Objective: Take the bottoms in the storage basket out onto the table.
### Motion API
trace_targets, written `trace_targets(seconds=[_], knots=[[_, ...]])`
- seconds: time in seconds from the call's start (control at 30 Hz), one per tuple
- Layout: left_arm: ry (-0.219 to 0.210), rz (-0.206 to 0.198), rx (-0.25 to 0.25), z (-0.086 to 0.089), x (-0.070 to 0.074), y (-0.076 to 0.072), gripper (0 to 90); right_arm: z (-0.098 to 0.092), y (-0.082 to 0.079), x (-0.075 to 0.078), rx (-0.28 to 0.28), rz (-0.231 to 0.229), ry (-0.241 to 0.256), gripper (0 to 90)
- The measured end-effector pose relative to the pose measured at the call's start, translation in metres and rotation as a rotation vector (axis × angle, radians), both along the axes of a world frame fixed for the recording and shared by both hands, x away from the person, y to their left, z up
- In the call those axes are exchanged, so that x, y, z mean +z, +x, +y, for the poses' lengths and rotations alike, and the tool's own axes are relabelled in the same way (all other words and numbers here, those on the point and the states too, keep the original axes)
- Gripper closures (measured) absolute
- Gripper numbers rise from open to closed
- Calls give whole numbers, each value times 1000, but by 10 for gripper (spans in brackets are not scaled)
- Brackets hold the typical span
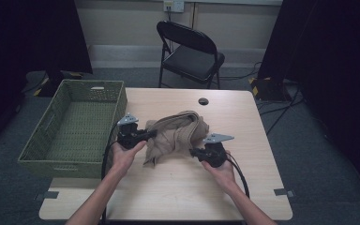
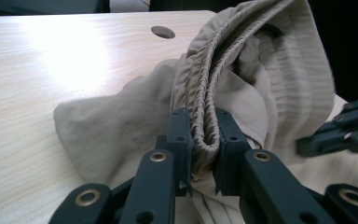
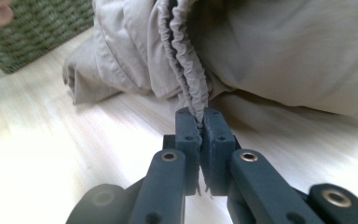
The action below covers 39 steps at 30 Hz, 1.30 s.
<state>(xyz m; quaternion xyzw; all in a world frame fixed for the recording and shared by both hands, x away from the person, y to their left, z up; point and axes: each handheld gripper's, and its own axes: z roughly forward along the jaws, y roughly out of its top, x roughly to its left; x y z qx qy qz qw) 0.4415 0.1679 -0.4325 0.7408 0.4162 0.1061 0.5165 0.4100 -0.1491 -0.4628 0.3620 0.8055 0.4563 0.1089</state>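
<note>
The desk [image 1: 243,187] carries a green woven basket [image 1: 75,126] at its left edge. Right of the basket lies the crumpled beige garment [image 1: 178,133]. The left gripper [image 2: 204,149] and right gripper [image 3: 200,128] each clamp its gathered waistband.

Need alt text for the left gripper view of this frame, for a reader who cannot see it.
The left hand-held gripper is shut on the gathered elastic waistband of a beige garment that is heaped on a light wooden table. The black jaws of the right hand-held gripper come in at the right edge.
</note>
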Motion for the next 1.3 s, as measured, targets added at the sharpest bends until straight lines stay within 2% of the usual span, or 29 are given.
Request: trace_targets(seconds=[0.17,0.23,0.33,0.47,0.57,0.7,0.73,0.83,1.0,1.13,1.2,1.23,1.3], knots=[[15,8,19,2,-1,0,792,-28,-5,21,-35,-30,12,864],[16,14,39,4,-2,1,793,-43,-6,27,-73,-43,24,865],[20,23,38,5,-4,1,793,-64,-5,35,-127,-58,48,866],[41,39,34,1,-8,3,792,-77,1,40,-178,-81,53,865],[65,67,42,-2,-16,6,792,-75,8,33,-192,-72,77,837],[59,91,57,3,-24,9,792,-70,13,23,-199,-66,94,697],[53,93,63,3,-25,9,792,-70,13,22,-204,-71,97,638],[62,97,61,5,-26,9,792,-71,9,16,-195,-49,111,545],[54,102,61,4,-27,9,791,-69,-5,7,-153,-50,73,468],[53,107,61,5,-28,9,791,-63,-4,-3,-137,-24,54,462],[52,110,62,6,-29,9,790,-58,-2,-10,-121,-2,26,470],[54,112,60,6,-30,10,790,-55,0,-15,-116,8,-1,493],[52,113,61,6,-30,10,790,-53,3,-19,-114,20,-11,598]])
